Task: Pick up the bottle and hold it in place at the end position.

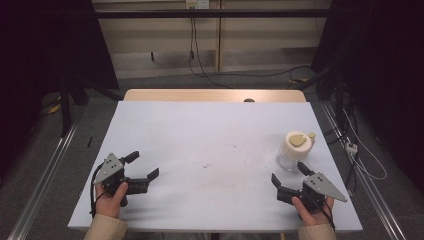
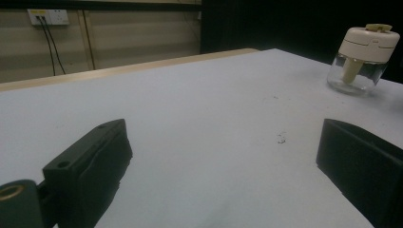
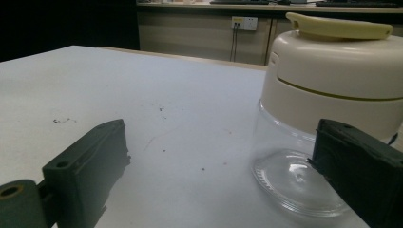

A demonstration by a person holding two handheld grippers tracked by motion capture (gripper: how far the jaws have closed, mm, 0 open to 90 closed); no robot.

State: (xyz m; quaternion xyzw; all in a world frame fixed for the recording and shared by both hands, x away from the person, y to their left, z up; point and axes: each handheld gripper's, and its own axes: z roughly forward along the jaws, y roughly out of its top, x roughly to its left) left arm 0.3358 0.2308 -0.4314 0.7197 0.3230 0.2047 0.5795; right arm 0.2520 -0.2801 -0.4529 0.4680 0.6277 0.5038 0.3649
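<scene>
Glass jar: clear, upright on the right part of the table, near its right edge; also seen far off at upper right in the left gripper view and close up in the right gripper view.
Jar lid: cream plastic, seated on the jar, with a yellowish flat tab on top.
Jar contents: no liquid or loose goods visible; a pale stem hanging from the lid down inside the glass; bottom looks bare through the glass.
Right gripper: held in the right hand, jaws spread wide, grasping nothing; one jaw just beside the jar, contact not clear.
Left gripper: held in the left hand, jaws spread wide, gripping nothing, low over the left part of the table, well apart from the jar.
Table surface: pale sheet, faint dark specks near the middle.
</scene>
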